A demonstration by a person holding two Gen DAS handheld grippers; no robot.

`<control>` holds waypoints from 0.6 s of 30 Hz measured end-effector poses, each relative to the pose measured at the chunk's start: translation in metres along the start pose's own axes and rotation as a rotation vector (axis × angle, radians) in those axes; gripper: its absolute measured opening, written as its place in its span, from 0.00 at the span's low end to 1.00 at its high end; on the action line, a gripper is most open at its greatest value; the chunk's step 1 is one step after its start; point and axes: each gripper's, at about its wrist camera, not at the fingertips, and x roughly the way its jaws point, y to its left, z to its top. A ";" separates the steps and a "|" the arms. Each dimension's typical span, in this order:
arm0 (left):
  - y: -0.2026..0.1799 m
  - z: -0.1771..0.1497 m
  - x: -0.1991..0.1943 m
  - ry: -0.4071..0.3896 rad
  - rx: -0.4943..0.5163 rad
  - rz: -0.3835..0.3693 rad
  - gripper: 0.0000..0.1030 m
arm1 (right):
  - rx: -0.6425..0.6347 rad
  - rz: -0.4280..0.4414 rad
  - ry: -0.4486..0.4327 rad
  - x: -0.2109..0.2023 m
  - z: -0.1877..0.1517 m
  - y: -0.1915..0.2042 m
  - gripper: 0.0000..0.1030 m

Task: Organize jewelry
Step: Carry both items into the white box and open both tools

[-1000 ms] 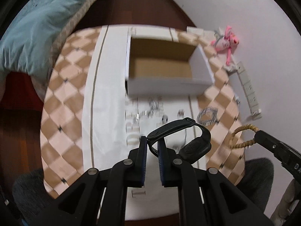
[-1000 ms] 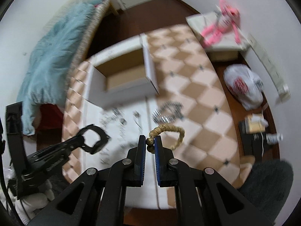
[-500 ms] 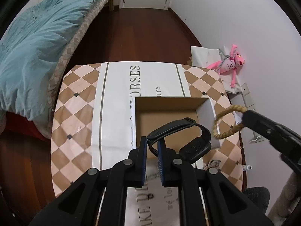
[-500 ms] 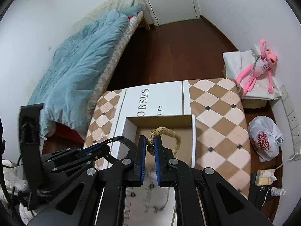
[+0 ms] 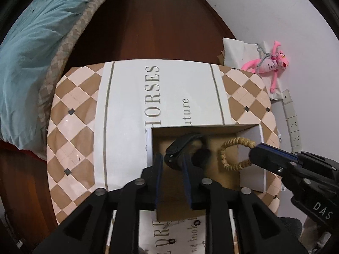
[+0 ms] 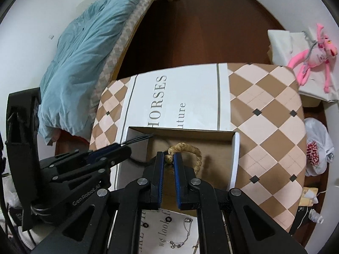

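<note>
Cardboard, the open box [image 5: 250, 182] sits at the near end of the checked surface [image 5: 70, 131] to collect the jewelry. We hang both pieces inside it. Our left gripper [image 5: 172, 162] has just been opening, its fingers parted around the black watch [image 5: 180, 150], band running away from us. Our right gripper [image 6: 168, 158] pinches the beaded bracelet [image 6: 190, 150], loop arching rightward over the floor of the box.

Teal duvet [image 5: 31, 48] on the bed, pink plush toy [image 5: 269, 63] by the wall — white plastic bag [image 6: 316, 146] on the floor.
</note>
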 end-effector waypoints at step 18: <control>0.010 -0.035 -0.006 -0.134 -0.013 0.185 0.93 | -0.020 -0.455 -0.015 0.016 -0.051 -0.020 0.93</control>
